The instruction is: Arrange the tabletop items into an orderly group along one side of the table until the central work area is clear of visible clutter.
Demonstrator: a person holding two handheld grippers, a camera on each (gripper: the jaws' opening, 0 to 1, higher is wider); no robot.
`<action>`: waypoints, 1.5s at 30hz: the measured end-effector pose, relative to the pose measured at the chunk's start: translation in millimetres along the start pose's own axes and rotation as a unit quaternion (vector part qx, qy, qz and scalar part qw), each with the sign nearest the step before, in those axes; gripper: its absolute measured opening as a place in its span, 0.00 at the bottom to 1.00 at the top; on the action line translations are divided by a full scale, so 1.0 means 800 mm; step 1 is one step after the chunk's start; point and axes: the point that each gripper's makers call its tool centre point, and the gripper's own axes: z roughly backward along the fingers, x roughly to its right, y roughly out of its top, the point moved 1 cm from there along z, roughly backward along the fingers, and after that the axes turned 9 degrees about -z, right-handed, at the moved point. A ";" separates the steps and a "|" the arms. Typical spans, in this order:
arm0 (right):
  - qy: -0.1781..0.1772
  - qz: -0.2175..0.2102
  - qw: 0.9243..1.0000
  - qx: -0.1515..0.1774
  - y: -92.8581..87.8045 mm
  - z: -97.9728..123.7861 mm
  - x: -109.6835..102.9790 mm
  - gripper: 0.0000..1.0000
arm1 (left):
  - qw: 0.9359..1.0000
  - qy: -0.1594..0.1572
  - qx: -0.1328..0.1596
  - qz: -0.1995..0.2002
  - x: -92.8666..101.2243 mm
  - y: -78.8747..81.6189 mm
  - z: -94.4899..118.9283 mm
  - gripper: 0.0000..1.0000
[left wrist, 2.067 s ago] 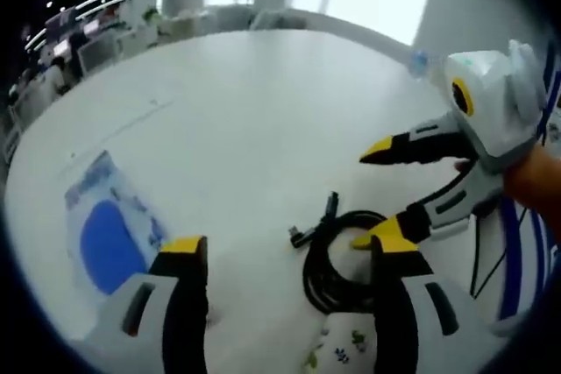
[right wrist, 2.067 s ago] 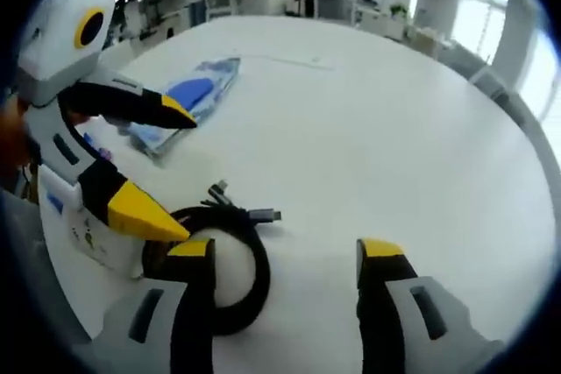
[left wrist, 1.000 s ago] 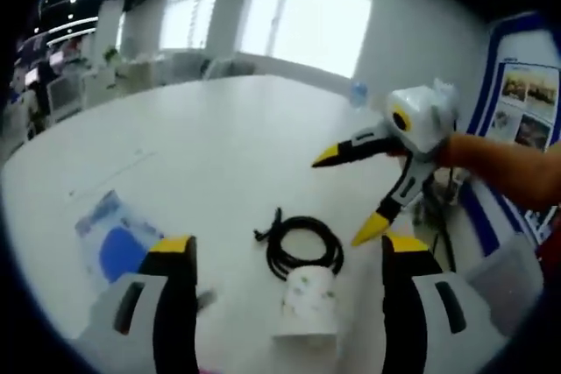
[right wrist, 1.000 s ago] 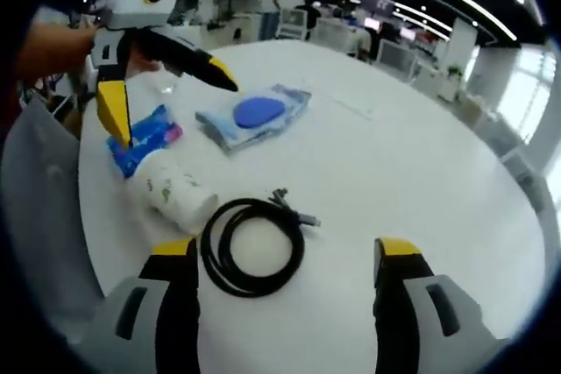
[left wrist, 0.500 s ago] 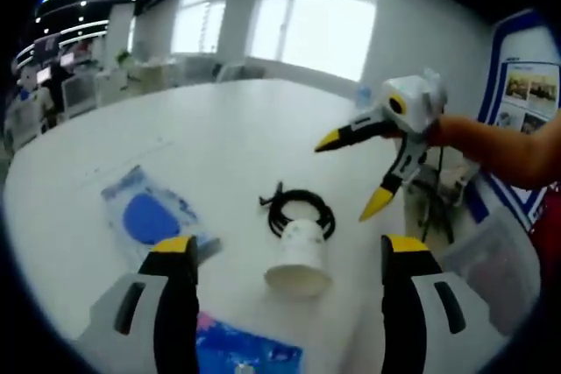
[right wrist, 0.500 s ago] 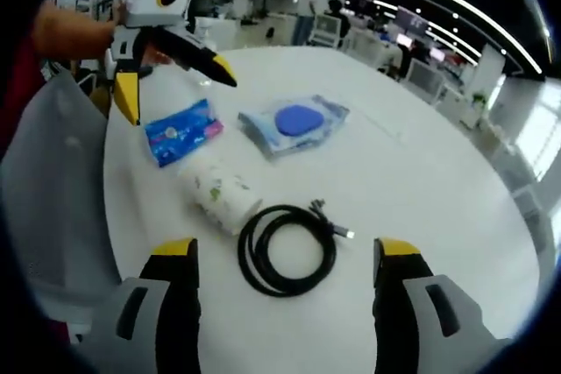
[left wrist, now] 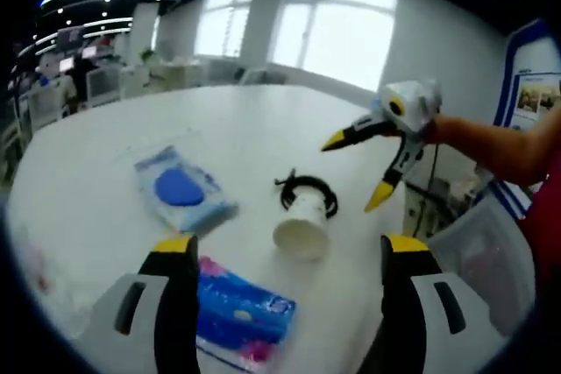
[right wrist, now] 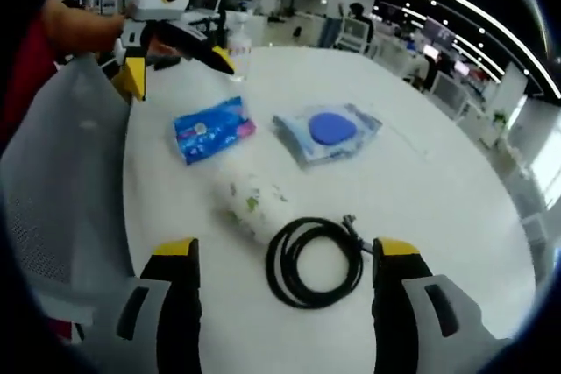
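1. Left gripper view: the camera has pulled back since half a second ago, so more of the white table (left wrist: pixel 105 181) shows. The blue tissue pack (left wrist: pixel 241 313) at the bottom middle, half seen before, now shows whole between the jaws.
2. The left gripper (left wrist: pixel 280 256) has its jaws wide apart and holds nothing.
3. The paper cup (left wrist: pixel 301 232) lies on its side in the middle, touching the black cable coil (left wrist: pixel 307 188) just above it. The wipes pouch (left wrist: pixel 182 194) (the one with the blue oval) lies to the left.
4. The right gripper (left wrist: pixel 355 168) hangs at the upper right, jaws spread, above the table's edge. The upper left of the table is bare.
5. Right gripper view: this camera has backed off too, and the things look smaller.
6. The right gripper (right wrist: pixel 280 256) is wide open and empty, above the cable coil (right wrist: pixel 314 262).
7. The cup (right wrist: pixel 250 203) lies in the middle, the tissue pack (right wrist: pixel 213 129) and pouch (right wrist: pixel 329 133) above it, and a clear bottle (right wrist: pixel 238 41) stands at the top.
8. The left gripper (right wrist: pixel 180 63) is spread at the upper left, over the table edge. The right side of the table (right wrist: pixel 456 208) is bare.
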 end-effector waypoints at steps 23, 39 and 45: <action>0.109 0.102 0.988 -0.038 0.021 -0.055 -0.026 0.73 | 0.999 0.036 0.004 0.005 0.005 -0.030 0.078 0.82; 0.177 0.222 0.953 -0.103 0.019 -0.093 -0.047 0.64 | 0.998 0.055 0.019 0.029 0.002 -0.032 0.097 0.82; 0.197 0.254 0.938 -0.129 0.009 -0.100 -0.048 0.58 | 0.998 0.057 0.021 0.035 0.000 -0.032 0.098 0.81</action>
